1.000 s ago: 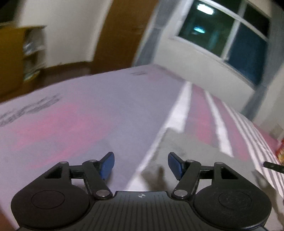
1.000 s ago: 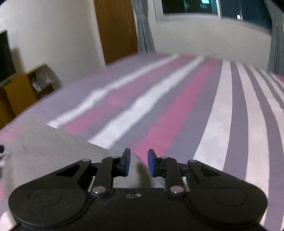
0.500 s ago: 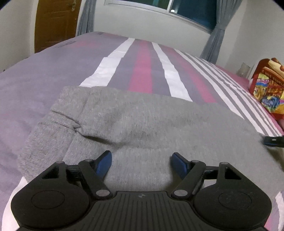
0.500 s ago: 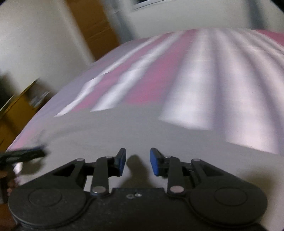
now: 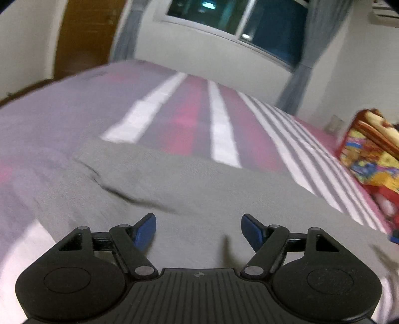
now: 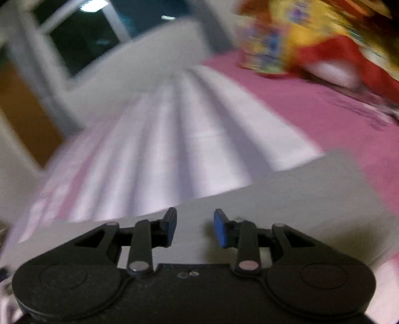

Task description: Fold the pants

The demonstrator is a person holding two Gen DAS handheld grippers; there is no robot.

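Note:
Grey pants [image 5: 199,189] lie spread flat on the striped bed, with a raised fold near their left end. My left gripper [image 5: 198,230] hovers over the near part of the pants, jaws wide open and empty. In the right wrist view the pants [image 6: 299,189] show as a grey sheet with its right end near the pink stripe. My right gripper [image 6: 195,228] is above that cloth, jaws partly open with a clear gap, holding nothing. Both views are blurred by motion.
The bed [image 5: 189,117] has pink, white and grey stripes. A colourful red and yellow bundle [image 5: 371,149] sits at the bed's right side, also in the right wrist view [image 6: 311,40]. A window [image 5: 239,22] and a wooden door [image 5: 84,37] stand behind.
Both cameras have swung: the left one lifted and tilted a little, the right one turned right toward the colourful bundle. The right jaws have opened wider. The pants stay flat.

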